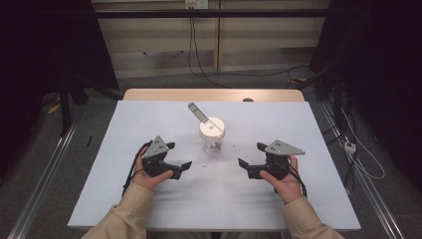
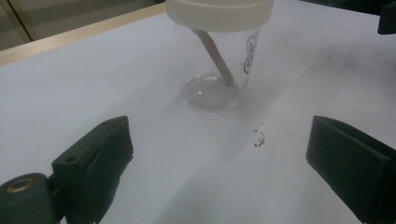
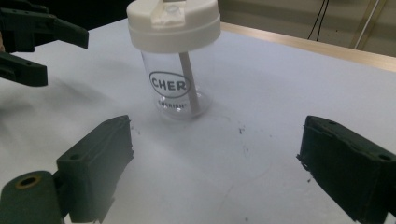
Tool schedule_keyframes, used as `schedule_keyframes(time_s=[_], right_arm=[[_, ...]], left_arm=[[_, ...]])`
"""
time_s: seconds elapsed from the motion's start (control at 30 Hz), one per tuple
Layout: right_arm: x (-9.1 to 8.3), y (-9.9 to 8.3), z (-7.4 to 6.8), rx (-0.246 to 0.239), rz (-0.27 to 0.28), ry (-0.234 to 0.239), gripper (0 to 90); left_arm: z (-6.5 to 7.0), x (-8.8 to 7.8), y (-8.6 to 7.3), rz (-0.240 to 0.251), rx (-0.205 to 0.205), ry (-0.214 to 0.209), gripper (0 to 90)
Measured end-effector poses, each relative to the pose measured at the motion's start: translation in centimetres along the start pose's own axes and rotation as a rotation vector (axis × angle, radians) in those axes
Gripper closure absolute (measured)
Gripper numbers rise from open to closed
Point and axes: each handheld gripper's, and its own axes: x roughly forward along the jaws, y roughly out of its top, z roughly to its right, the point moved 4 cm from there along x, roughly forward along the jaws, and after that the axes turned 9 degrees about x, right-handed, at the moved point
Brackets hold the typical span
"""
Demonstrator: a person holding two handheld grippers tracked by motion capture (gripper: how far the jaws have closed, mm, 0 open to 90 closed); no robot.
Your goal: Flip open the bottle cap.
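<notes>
Both the left tongs [image 1: 180, 155] and the right tongs [image 1: 251, 154] gape wide and empty over the white worktop [image 1: 99, 164], and between and just beyond them stands a clear lidded cup [image 1: 212, 134], holding perhaps a straw [image 3: 190, 84].

Dark specks [image 2: 259, 139] dot the white table [image 1: 124, 149]; cables [image 1: 209, 74] trail across the grey floor [image 1: 45, 164] behind.

Both forearms, in tan sleeves, come in low over the desk [image 1: 99, 164]. The left hand [image 1: 149, 177] holds the left tongs [image 1: 180, 155], jaws spread with nothing between them, pointing inward. The right hand [image 1: 281, 179] holds the right tongs [image 1: 250, 155] the same way, jaws wide and empty, facing the left ones.
</notes>
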Motion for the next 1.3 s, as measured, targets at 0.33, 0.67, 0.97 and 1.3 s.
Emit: schedule_keyframes(time_s=[0.33, 0.67, 0.97, 1.3], right_arm=[[-1.6, -1.5, 0.6, -0.005, 0.001, -0.015, 7.8], [-2.5, -2.4, 1.0, -0.006, -0.004, -0.029, 8.0], [-3.5, -3.0, 1.3, -0.010, -0.007, -0.039, 8.3], [-4.3, -3.8, 1.4, -0.017, -0.025, -0.047, 8.5]], left_arm=[[-0.5, -2.4, -1.7, -0.003, -0.033, 0.002, 6.4], [-1.1, -4.2, -3.0, -0.007, -0.046, 0.021, 6.2], [-1.3, -5.4, -3.8, -0.008, -0.061, 0.033, 6.2], [-1.6, -6.5, -4.7, -0.028, -0.067, 0.042, 6.3]])
